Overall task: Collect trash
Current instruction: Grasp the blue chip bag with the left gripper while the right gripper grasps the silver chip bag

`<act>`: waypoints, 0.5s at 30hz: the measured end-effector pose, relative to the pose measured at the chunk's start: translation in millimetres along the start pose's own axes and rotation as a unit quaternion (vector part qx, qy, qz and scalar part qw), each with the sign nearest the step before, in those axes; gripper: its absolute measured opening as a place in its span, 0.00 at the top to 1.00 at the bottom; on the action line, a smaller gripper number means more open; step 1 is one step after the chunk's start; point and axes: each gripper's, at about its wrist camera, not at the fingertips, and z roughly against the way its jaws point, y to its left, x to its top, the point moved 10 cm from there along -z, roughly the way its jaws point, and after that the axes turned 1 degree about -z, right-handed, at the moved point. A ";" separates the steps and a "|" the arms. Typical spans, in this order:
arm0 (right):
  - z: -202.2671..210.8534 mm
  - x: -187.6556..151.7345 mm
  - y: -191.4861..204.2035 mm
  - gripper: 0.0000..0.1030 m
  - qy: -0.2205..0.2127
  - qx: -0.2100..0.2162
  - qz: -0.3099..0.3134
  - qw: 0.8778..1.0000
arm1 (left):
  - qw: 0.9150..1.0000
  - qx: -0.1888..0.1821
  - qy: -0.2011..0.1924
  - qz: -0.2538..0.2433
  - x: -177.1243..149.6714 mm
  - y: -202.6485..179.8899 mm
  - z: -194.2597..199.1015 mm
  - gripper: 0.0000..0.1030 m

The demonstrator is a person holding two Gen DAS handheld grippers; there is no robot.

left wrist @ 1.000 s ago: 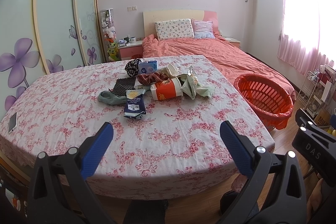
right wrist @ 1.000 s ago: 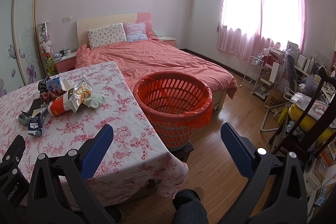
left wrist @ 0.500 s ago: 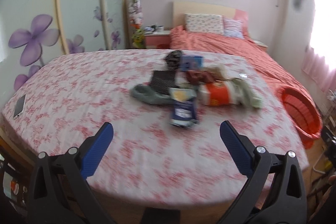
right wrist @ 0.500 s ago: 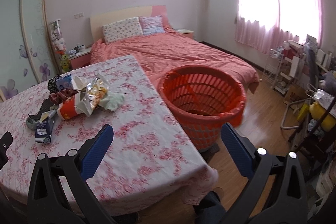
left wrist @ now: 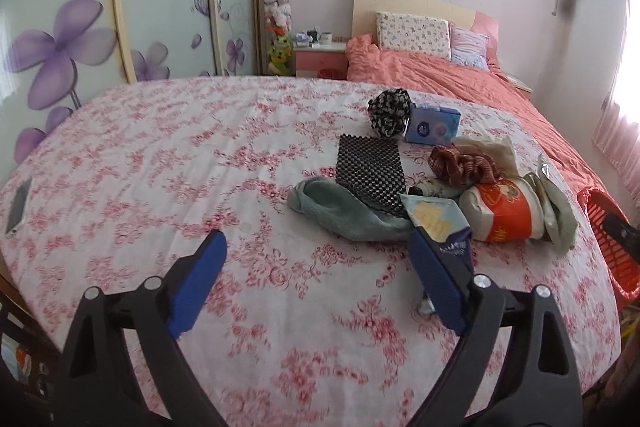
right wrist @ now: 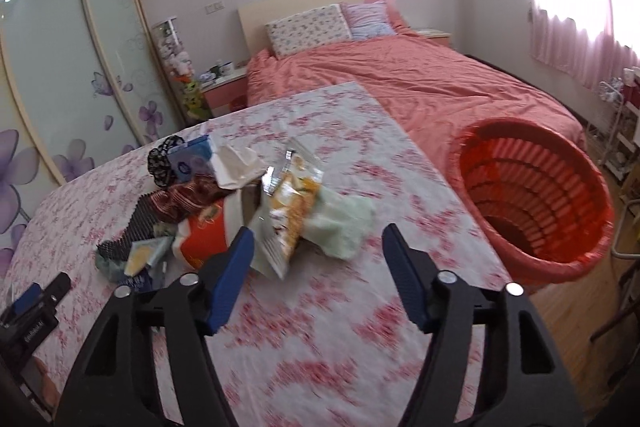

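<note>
A heap of litter and cloths lies on the flowered table (left wrist: 160, 147): an orange paper cup (left wrist: 500, 211), a blue and yellow packet (left wrist: 438, 223), a teal cloth (left wrist: 340, 207), a black mesh mat (left wrist: 370, 175) and a brown scrunchie (left wrist: 460, 163). My left gripper (left wrist: 316, 247) hovers just short of the heap, jaws closing with nothing between them; its right finger overlaps the packet. My right gripper (right wrist: 319, 237) faces a crinkled foil snack bag (right wrist: 290, 203) and a pale green cloth (right wrist: 344, 223), jaws closing, nothing pressed. The orange cup (right wrist: 208, 231) lies left of that bag.
An orange slatted basket (right wrist: 536, 199) stands on the floor off the table's right edge. A blue box (left wrist: 432, 125) and a black-and-white scrunchie (left wrist: 390, 111) lie behind the heap. A phone (left wrist: 18, 205) rests near the table's left edge. A pink bed (right wrist: 400, 79) stands beyond.
Both grippers have moved in over the table toward the heap, and the right one has swung left away from the basket. Both pairs of jaws stand narrower than before.
</note>
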 end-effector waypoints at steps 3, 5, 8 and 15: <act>-18.5 6.5 14.0 0.43 0.012 0.027 -0.005 1.000 | 1.000 -0.007 0.011 0.001 0.6 -2.7 -14.2 0.15; -27.7 8.4 19.9 0.46 0.020 0.035 -0.005 0.999 | 1.000 -0.011 0.016 0.000 1.4 -5.6 -21.5 0.16; -42.5 4.6 26.8 0.50 0.037 0.035 0.001 0.999 | 1.000 -0.021 0.021 -0.004 1.6 -11.7 -27.7 0.18; -68.2 -12.1 30.6 0.76 0.077 0.031 0.021 0.996 | 0.998 -0.046 0.023 -0.025 -3.9 -37.7 -26.8 0.19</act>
